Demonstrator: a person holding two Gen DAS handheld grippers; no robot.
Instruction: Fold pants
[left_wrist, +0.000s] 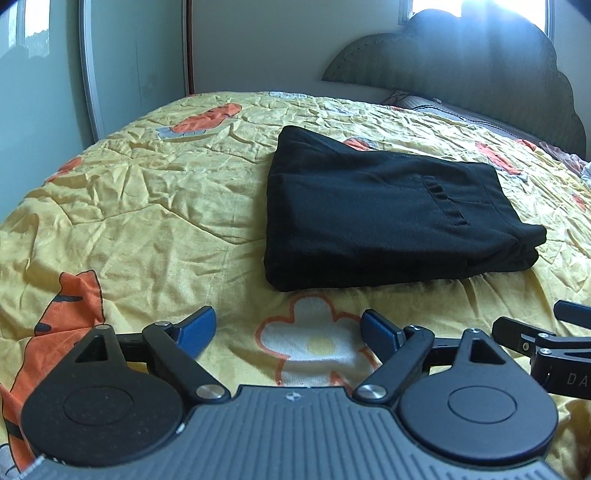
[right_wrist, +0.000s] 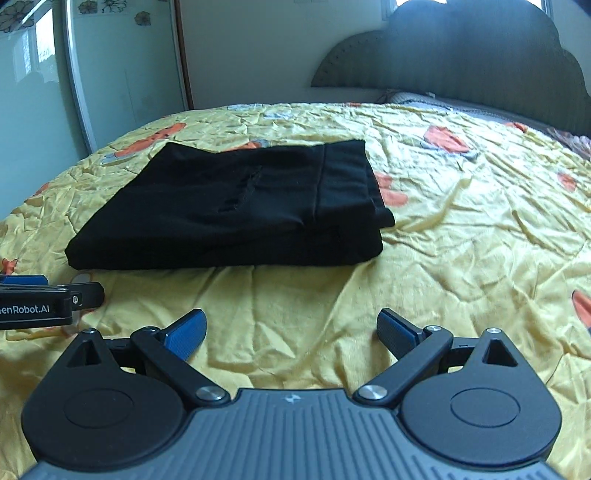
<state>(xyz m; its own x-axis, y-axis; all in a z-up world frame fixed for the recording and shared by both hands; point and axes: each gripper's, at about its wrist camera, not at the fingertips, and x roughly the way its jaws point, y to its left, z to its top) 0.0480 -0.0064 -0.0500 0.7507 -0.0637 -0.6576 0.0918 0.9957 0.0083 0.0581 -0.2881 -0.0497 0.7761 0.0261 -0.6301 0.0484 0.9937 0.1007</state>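
on the yellow bedspread: one pair of black pants, lying as a flat layered bundle, well short of the headboard. left gripper and right gripper: jaws wide, empty, just short of the bundle. we judge folding finished; next, only withdrawing. containers: none seen.

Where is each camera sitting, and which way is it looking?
Left wrist view: on the left gripper, facing across the bed toward the headboard; its open blue fingers show, the right gripper at the right edge.
Right wrist view: on the right gripper, facing the same way; its open fingers show, the left gripper at the left edge.
Both share the folded black pants, yellow bedspread and headboard.
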